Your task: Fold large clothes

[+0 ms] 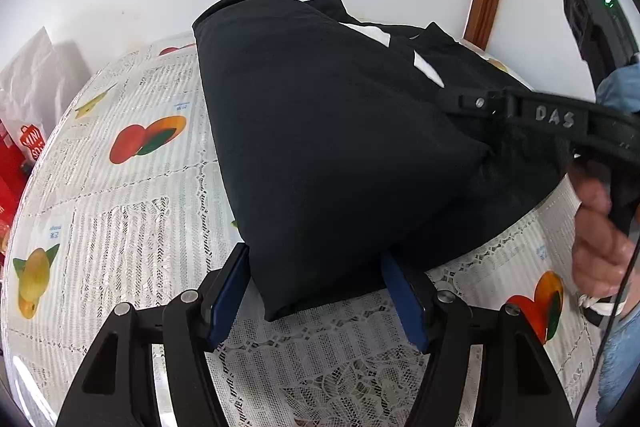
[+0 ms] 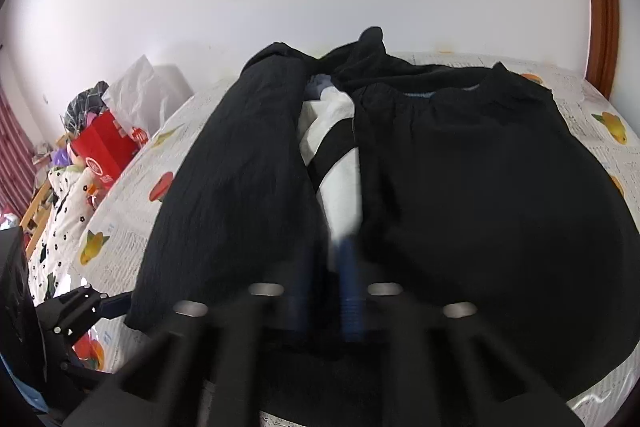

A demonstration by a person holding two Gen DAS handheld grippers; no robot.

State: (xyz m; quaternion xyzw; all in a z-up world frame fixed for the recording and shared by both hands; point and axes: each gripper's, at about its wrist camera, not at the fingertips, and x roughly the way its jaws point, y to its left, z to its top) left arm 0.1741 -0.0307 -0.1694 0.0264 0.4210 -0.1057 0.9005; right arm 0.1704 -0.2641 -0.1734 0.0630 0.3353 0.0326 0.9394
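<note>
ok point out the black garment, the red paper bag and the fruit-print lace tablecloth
black garment (image 1: 328, 131): left wrist view, middle of the folded panel
red paper bag (image 2: 105, 147): right wrist view, its front face
fruit-print lace tablecloth (image 1: 132, 187): left wrist view, bare patch left of the garment

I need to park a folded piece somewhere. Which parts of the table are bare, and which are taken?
Bare tablecloth lies left of the black garment, out to the red bag at the table's edge. A narrower bare strip shows along the far right edge. The middle is crowded: the garment and both grippers, left gripper, right gripper.
</note>
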